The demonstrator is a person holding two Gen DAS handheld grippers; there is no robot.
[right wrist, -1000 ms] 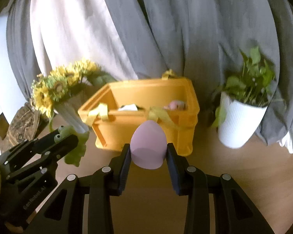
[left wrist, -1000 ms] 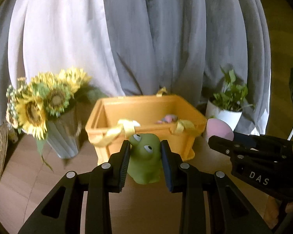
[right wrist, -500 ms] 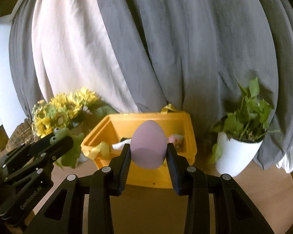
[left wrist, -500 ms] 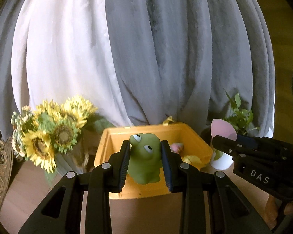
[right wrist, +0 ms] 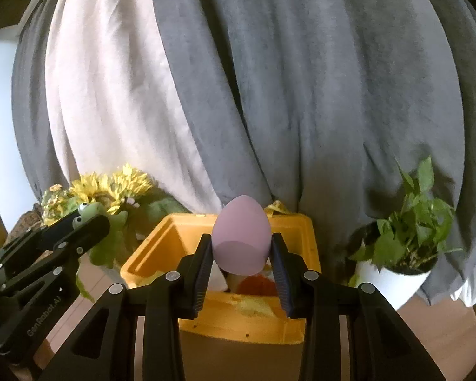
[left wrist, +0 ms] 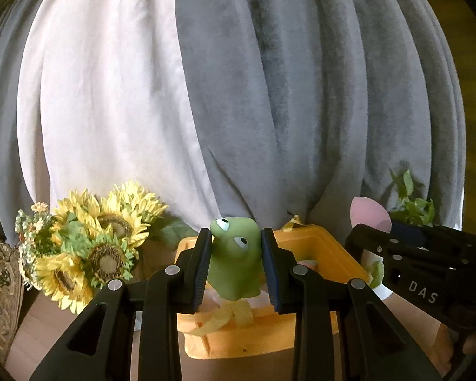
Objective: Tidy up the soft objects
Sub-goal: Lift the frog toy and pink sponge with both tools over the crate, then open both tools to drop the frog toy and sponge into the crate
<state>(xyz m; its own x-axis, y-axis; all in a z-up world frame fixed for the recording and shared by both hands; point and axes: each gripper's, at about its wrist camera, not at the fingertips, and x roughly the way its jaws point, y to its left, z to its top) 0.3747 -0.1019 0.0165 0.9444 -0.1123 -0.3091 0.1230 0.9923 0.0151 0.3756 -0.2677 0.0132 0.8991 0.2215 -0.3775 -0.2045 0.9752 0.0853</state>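
My left gripper (left wrist: 236,254) is shut on a green frog toy (left wrist: 234,258) with white bulging eyes, held above the near part of the yellow bin (left wrist: 342,254). My right gripper (right wrist: 241,252) is shut on a pink egg-shaped sponge (right wrist: 241,238), also over the yellow bin (right wrist: 304,244). Several soft items, white, red and pale, lie inside the bin, partly hidden by the fingers. In the left wrist view the right gripper (left wrist: 374,222) shows at the right with the pink sponge (left wrist: 366,214). The right wrist view has the left gripper (right wrist: 89,219) and frog toy (right wrist: 108,241) at the left.
A bunch of sunflowers (left wrist: 89,244) in a vase stands left of the bin. A white pot with a green plant (right wrist: 399,254) stands to its right. Grey and white curtains (left wrist: 238,95) hang close behind. The floor is wooden (right wrist: 441,327).
Both grippers have risen and come closer to the bin with their toys. The bin has dropped lower in each view and now sits under the fingertips.
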